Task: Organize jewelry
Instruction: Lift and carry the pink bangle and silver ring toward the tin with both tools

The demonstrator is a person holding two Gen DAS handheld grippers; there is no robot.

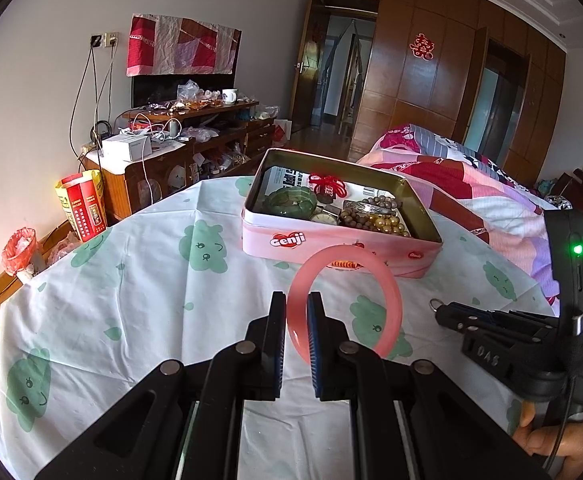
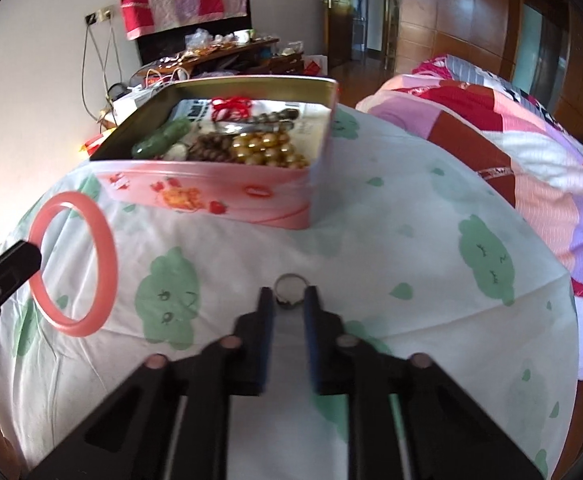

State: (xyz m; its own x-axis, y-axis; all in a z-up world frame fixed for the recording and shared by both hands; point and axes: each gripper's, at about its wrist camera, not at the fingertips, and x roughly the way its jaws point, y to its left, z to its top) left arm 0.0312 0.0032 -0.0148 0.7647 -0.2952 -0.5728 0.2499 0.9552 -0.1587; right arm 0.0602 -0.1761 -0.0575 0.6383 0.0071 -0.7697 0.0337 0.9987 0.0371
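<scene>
A translucent pink bangle (image 1: pixel 343 249) stands upright above the tablecloth, and my left gripper (image 1: pixel 296 309) is shut on its left side. The right wrist view shows the same bangle (image 2: pixel 105 248) at the left, with a left fingertip (image 2: pixel 15 260) on it. My right gripper (image 2: pixel 289 300) is shut on a small silver ring (image 2: pixel 289 276) that pokes out past its tips, low over the cloth. In the left wrist view the right gripper (image 1: pixel 443 314) comes in from the right with the ring (image 1: pixel 435 303) at its tip. Behind both stands an open pink tin (image 1: pixel 331 246) (image 2: pixel 211 184).
The tin holds a green bangle (image 1: pixel 291 202), a red knot charm (image 1: pixel 327 184) and gold beads (image 1: pixel 387 222). White cloth with green prints (image 1: pixel 131 280) covers the round table. A quilted bed (image 1: pixel 471 192) lies to the right, a cluttered cabinet (image 1: pixel 179 140) behind. A hand (image 1: pixel 563 440) grips the right handle.
</scene>
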